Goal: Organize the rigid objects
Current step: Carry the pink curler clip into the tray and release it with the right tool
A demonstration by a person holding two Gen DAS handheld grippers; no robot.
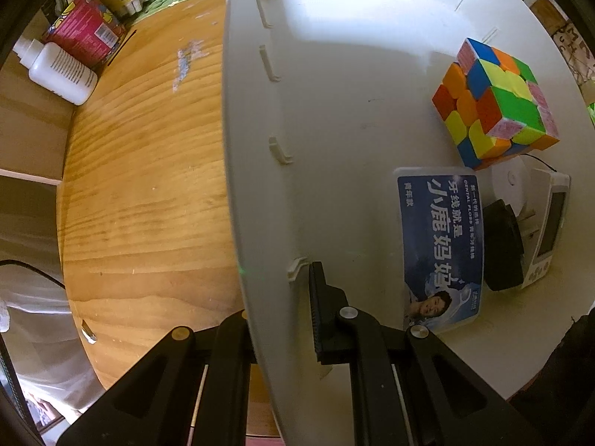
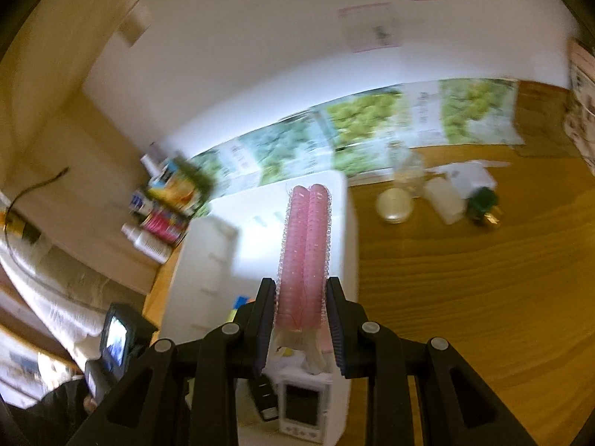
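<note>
A white plastic bin sits on the wooden table. My left gripper points straight down and is shut on the bin's left wall, one finger outside and one inside. The bin holds a colourful puzzle cube, a blue dental floss box, a white device with a screen and a black object. My right gripper is shut on two pink hair rollers, which stick out forward above the bin. The right wrist view is blurred.
The wooden table stretches to the right of the bin. A glass jar, a white bottle and a green item lie at the back right. Boxes and a white bottle stand left of the bin.
</note>
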